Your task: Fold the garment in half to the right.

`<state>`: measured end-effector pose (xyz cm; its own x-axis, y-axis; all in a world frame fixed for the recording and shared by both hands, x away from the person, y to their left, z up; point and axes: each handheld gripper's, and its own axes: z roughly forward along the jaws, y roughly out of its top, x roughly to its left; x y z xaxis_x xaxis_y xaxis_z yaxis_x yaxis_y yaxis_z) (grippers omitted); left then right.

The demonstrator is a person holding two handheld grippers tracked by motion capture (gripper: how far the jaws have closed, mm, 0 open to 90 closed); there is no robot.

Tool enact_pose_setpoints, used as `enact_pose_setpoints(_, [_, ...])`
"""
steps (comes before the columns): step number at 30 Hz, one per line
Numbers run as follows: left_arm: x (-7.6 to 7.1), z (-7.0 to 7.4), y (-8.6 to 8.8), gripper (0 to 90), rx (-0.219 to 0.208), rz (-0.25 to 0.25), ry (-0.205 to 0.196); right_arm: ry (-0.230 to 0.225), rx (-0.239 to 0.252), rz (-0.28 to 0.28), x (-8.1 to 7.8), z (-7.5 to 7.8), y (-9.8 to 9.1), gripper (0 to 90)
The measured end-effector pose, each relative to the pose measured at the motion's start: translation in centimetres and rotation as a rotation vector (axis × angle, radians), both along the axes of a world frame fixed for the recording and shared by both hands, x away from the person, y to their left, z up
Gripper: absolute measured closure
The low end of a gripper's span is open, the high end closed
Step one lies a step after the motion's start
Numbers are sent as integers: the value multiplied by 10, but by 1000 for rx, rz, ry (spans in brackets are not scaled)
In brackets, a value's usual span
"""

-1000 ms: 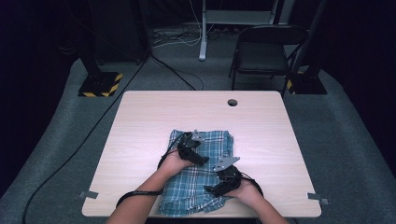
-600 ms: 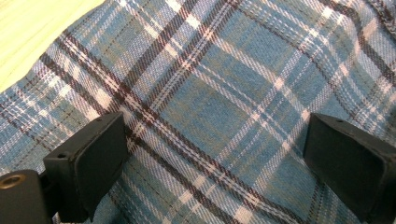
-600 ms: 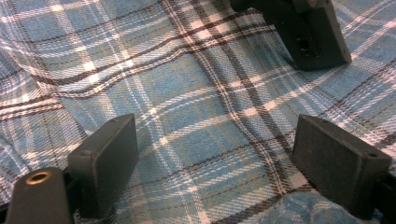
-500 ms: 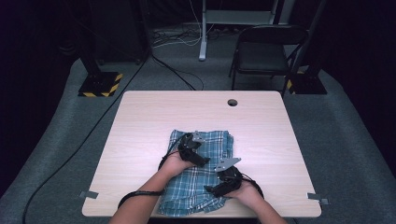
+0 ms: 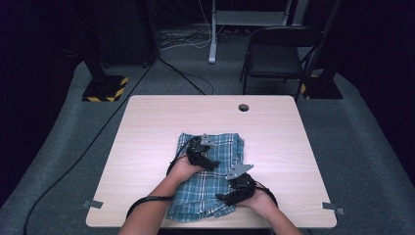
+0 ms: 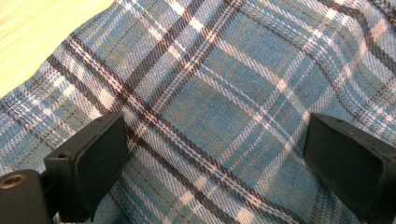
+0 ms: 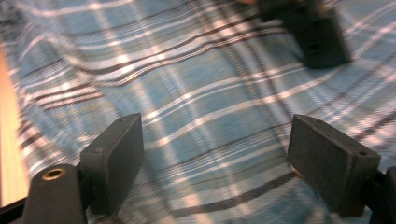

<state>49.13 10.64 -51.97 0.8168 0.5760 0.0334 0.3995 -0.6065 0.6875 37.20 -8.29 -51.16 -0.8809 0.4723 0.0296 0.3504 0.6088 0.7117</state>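
A blue plaid cloth [image 5: 227,147] lies folded on the near middle of the wooden table [image 5: 147,127]. My left gripper [image 5: 211,163] rests over the cloth's middle; in the left gripper view its jaws [image 6: 215,154] stand wide apart just above the flat weave [image 6: 224,84]. My right gripper [image 5: 224,198] hovers over the cloth's near right part. Its jaws [image 7: 215,154] have just been closing a little, but they are still open, with flat fabric [image 7: 201,93] beneath them and nothing pinched. The left gripper's black jaw [image 7: 322,32] shows at the top of the right gripper view.
A round cable hole [image 5: 243,107] sits near the table's far edge. Tape marks [image 5: 93,204] flag the near corners. A black folding chair [image 5: 279,54] stands behind the table, and cables [image 5: 98,137] run across the grey floor on the left.
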Motion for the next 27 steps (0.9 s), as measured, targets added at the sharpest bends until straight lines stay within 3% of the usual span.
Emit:
enact_pose_setpoints(3, [1,0,0,64,0,-2,1,17,-20,10,0,-5,2,176])
enact_pose_setpoints(6, [1,0,0,64,1,-2,1,48,3,0,3,-10,1,169])
enact_pose_setpoints(16, [-5,14,6,74,24,9,12,32,30,24,3,-13,-3,168])
enact_pose_setpoints(19, [-14,23,17,76,33,2,-5,38,24,25,4,-12,-3,168])
enact_pose_setpoints(22, [-30,31,33,77,12,-20,-14,40,22,27,4,-12,-2,168])
enact_pose_setpoints(27, [-54,31,56,83,7,-53,1,49,14,29,5,-11,-2,168])
